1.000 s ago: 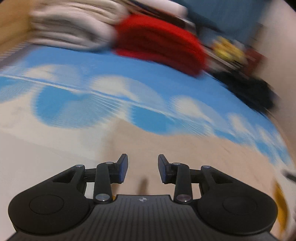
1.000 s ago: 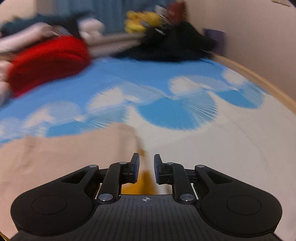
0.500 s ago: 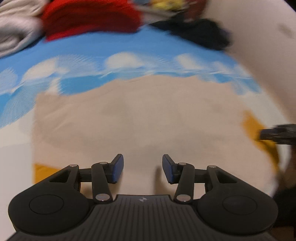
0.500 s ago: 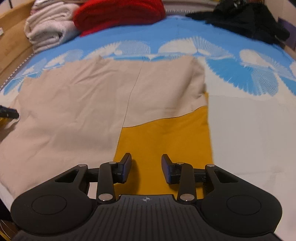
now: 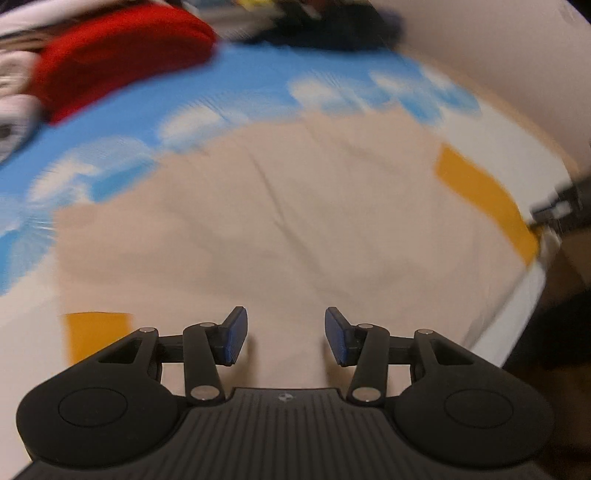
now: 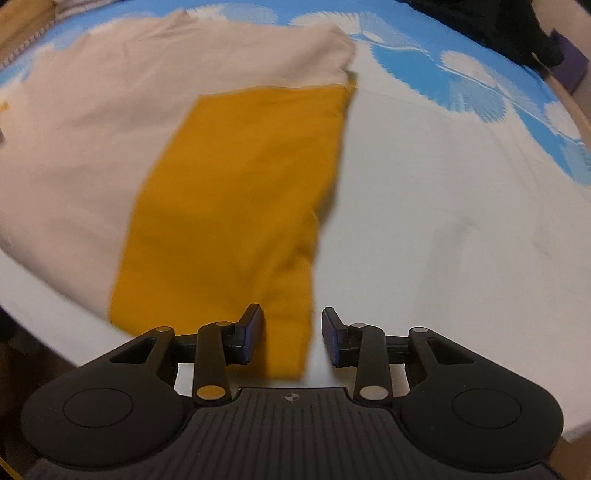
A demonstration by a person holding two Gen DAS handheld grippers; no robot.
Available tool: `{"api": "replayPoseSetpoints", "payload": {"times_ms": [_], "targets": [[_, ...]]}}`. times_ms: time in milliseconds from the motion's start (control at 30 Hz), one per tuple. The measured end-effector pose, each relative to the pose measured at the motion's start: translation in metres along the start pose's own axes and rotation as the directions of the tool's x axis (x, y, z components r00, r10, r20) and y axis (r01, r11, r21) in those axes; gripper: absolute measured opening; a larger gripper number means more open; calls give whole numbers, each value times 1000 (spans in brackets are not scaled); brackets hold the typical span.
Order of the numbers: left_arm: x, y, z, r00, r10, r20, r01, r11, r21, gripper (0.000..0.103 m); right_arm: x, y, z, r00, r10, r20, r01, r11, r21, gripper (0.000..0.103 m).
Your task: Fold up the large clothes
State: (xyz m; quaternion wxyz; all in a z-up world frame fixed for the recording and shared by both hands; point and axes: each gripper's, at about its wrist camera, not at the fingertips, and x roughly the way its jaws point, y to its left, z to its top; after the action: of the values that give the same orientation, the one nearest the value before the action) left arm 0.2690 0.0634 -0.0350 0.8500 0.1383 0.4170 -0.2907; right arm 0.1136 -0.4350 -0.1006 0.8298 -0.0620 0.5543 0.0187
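A large beige garment [image 5: 295, 206] with mustard-yellow sleeves lies spread flat on the bed. My left gripper [image 5: 286, 336] hovers open over its near beige edge, with nothing between the pads. A mustard patch [image 5: 96, 332] shows at the left and a mustard sleeve [image 5: 480, 195] at the right. In the right wrist view the mustard sleeve [image 6: 240, 192] runs toward me beside the beige body [image 6: 92, 110]. My right gripper [image 6: 291, 336] stands open over the sleeve's near end; the pads straddle the cloth without pressing it. This view of the left gripper is blurred.
The blue-and-white patterned bedsheet [image 6: 443, 192] lies bare to the right of the garment. A red folded garment [image 5: 118, 59] and a pale stack [image 5: 14, 96] sit at the far side, with black clothes [image 6: 487, 26] at the far right. A wooden bed rail [image 6: 578, 110] borders the right.
Both views swung round and down onto the garment. The right jaws spread wider and now sit over the mustard sleeve's end. The left jaws widened a little over the beige edge.
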Motion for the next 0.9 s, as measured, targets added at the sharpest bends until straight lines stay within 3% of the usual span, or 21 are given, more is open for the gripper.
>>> {"api": "replayPoseSetpoints", "payload": {"times_ms": [100,167,233,367,433,467,500,567,600,667,700,767,900], "targets": [[-53,-3,-2,985,100,142,-86,991,-104,51,-36,-4,2,987,-80,143,76,997,33,33],[-83,-10,-6,962,155,227,-114,976,-184,54,-73,-8,6,944,-137,299,102,986,129,33],[-106,-28,-12,939,210,272,-146,960,-238,59,-114,-6,8,869,-178,461,75,970,233,33],[-127,-53,-42,921,249,299,-155,940,-304,65,-180,27,-8,679,-244,693,26,951,309,36],[-127,-66,-58,919,259,298,-162,936,-313,71,-196,50,-20,616,-236,751,-20,949,314,39],[-126,-70,-68,918,267,292,-170,933,-318,72,-200,61,-26,599,-236,765,-36,947,320,42],[-127,-73,-77,923,268,276,-175,931,-319,73,-200,71,-30,594,-228,771,-53,946,321,43],[-123,-80,-88,933,273,233,-198,933,-300,73,-194,92,-37,605,-207,769,-73,947,313,43],[-124,-82,-92,927,286,243,-209,931,-299,73,-188,100,-39,618,-202,760,-80,945,317,43],[-123,-78,-93,919,299,258,-214,925,-313,76,-177,110,-35,669,-182,721,-106,936,335,43],[-120,-75,-96,918,305,255,-215,920,-328,76,-175,114,-34,675,-173,717,-131,928,348,43],[-114,-66,-97,914,327,240,-226,902,-368,76,-172,124,-32,678,-157,718,-142,931,337,43],[-112,-60,-97,910,350,222,-246,887,-391,76,-166,141,-28,677,-186,712,-63,949,307,43]]}}
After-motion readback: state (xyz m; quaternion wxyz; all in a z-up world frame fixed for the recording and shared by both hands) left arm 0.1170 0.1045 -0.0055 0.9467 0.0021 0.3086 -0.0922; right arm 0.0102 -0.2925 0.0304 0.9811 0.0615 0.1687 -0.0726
